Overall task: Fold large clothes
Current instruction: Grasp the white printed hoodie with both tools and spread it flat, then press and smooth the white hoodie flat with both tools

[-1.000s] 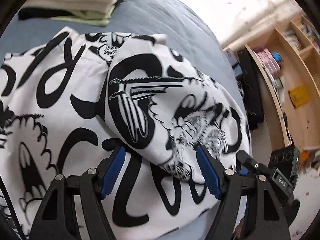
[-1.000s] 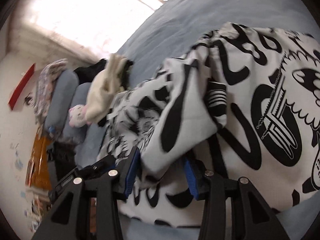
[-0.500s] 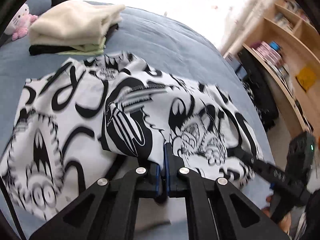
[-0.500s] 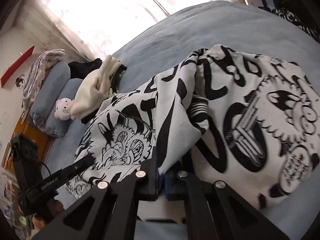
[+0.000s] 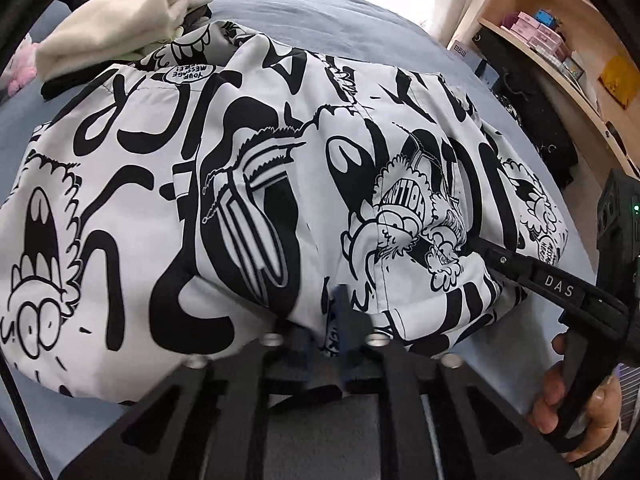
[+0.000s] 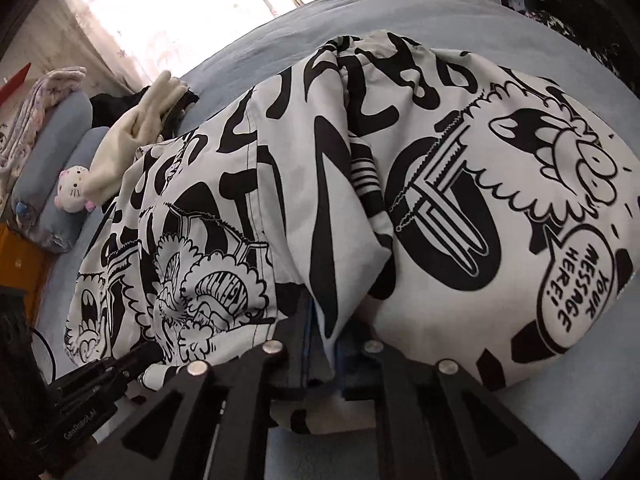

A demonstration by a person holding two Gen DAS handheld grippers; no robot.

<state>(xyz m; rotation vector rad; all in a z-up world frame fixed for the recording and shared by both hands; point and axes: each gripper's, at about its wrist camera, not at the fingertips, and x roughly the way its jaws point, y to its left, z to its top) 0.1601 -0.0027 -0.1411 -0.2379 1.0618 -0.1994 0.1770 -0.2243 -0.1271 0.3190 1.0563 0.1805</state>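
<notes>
My left gripper (image 5: 334, 320) and right gripper (image 6: 322, 344) each clench a fold of the black-and-white printed garment (image 5: 260, 184), which lies spread on the blue bed (image 5: 320, 12) beside 1 cream stack (image 5: 120, 28).

The left wrist camera sits low just behind its own left claw (image 5: 334, 320), looking forward over the printed garment (image 5: 256, 184) at very close range, toward the wooden shelf (image 5: 560, 40) at two o'clock and the cream folded clothes (image 5: 120, 28) at eleven. The right wrist camera rides behind the right claw (image 6: 320, 340), equally close, facing across the same garment (image 6: 440, 200) toward the bright window (image 6: 180, 8) at eleven o'clock, with the plush toy (image 6: 74, 194) at nine. Both views share the garment, the blue bed (image 5: 320, 12) and the cream pile (image 6: 136, 132). Each sees the other: right claw (image 5: 532, 276) at three o'clock, left claw (image 6: 132, 360) at eight.
</notes>
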